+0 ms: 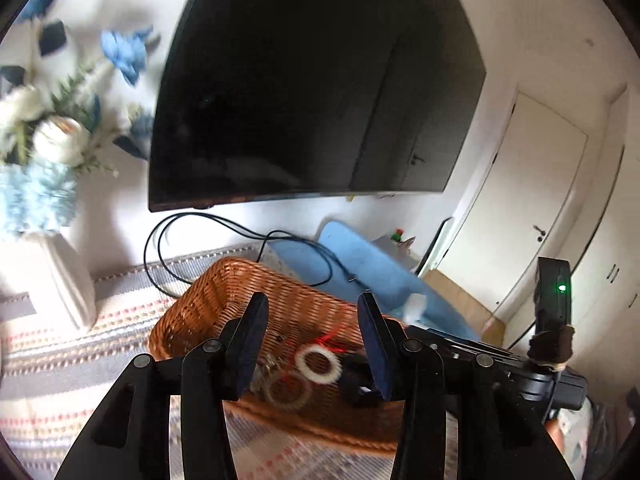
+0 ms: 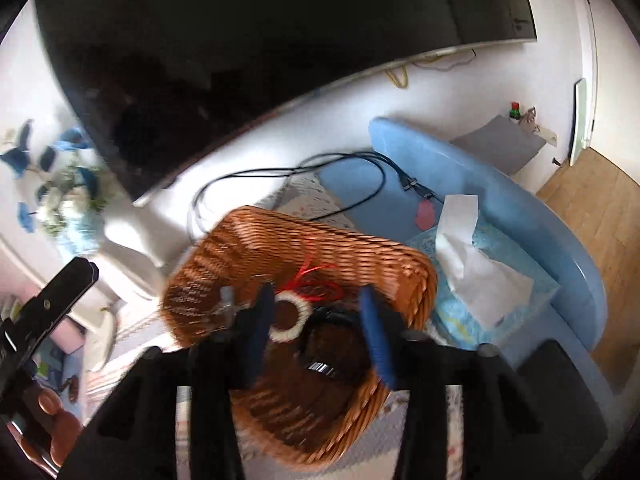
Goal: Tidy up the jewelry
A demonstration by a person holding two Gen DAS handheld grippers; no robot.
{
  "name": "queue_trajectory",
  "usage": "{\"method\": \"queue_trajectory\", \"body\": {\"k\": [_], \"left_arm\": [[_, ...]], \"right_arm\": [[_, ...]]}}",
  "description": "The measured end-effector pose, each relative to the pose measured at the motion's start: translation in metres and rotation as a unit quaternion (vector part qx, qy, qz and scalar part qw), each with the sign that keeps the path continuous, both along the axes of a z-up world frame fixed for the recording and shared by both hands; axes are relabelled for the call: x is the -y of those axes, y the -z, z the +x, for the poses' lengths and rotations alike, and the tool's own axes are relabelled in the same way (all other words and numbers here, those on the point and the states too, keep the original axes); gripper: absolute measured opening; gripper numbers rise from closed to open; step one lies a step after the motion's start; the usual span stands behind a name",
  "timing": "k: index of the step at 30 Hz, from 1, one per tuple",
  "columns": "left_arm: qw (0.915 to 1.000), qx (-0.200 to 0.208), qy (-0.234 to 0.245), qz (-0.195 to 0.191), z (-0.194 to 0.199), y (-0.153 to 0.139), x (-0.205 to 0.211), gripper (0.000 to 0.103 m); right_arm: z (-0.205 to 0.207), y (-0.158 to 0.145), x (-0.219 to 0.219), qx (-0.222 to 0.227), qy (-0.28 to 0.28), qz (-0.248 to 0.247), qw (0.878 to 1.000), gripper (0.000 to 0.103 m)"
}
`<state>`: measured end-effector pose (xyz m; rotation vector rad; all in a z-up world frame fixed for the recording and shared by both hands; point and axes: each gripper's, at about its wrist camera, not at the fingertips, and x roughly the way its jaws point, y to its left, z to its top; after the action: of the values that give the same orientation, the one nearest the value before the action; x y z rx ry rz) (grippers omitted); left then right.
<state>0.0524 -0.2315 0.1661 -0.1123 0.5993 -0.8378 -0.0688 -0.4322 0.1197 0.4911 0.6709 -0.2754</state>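
Below my claws sits a wicker basket (image 1: 208, 300), amber-brown and oblong with woven walls, resting upright on a striped cloth. In its bottom lies a white ring-shaped bangle (image 1: 319, 363) with a ridged edge, flat, with a tangle of thin red cord (image 1: 331, 340) just behind it, touching or nearly so. Beside the white ring I see a paler, translucent ring (image 1: 289, 392) and some small metallic pieces (image 1: 269, 364), blurred, and to the other side a dark band (image 2: 326, 320) whose shape I cannot make out well.
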Motion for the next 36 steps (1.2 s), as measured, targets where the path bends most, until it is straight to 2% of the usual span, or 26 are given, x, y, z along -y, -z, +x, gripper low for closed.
{"method": "queue_trajectory", "body": {"k": [5, 9, 12, 15, 18, 23, 26, 31, 36], "left_arm": [[0.9992, 0.020, -0.026, -0.021, -0.055, -0.024, -0.038, 0.051], [0.9962, 0.042, -0.074, -0.019, -0.099, -0.036, -0.068, 0.073], [0.9945, 0.049, -0.092, -0.007, -0.126, -0.037, -0.085, 0.074], [0.9896, 0.064, -0.125, 0.032, -0.149, -0.035, -0.092, 0.075], [0.9815, 0.078, -0.158, 0.075, -0.167, -0.029, -0.096, 0.077], [0.9683, 0.083, -0.207, 0.113, -0.188, -0.022, -0.105, 0.078], [0.9633, 0.093, -0.223, 0.117, -0.200, -0.026, -0.112, 0.078], [0.9540, 0.113, -0.258, 0.103, -0.212, -0.031, -0.129, 0.078], [0.9534, 0.106, -0.267, 0.093, -0.209, -0.027, -0.138, 0.079]], "right_arm": [[-0.033, -0.022, -0.049, 0.003, -0.035, -0.029, 0.999, 0.051], [-0.055, -0.033, -0.089, -0.004, -0.049, -0.074, 0.996, 0.051], [-0.072, -0.044, -0.120, -0.005, -0.050, -0.126, 0.991, 0.051], [-0.095, -0.058, -0.145, 0.015, -0.045, -0.161, 0.986, 0.052], [-0.111, -0.063, -0.159, 0.033, -0.042, -0.170, 0.984, 0.066], [-0.126, -0.066, -0.179, 0.037, -0.047, -0.182, 0.981, 0.068], [-0.128, -0.065, -0.186, 0.036, -0.053, -0.183, 0.981, 0.068], [-0.128, -0.063, -0.198, 0.028, -0.057, -0.205, 0.977, 0.068], [-0.126, -0.062, -0.201, 0.021, -0.056, -0.213, 0.975, 0.068]]}}
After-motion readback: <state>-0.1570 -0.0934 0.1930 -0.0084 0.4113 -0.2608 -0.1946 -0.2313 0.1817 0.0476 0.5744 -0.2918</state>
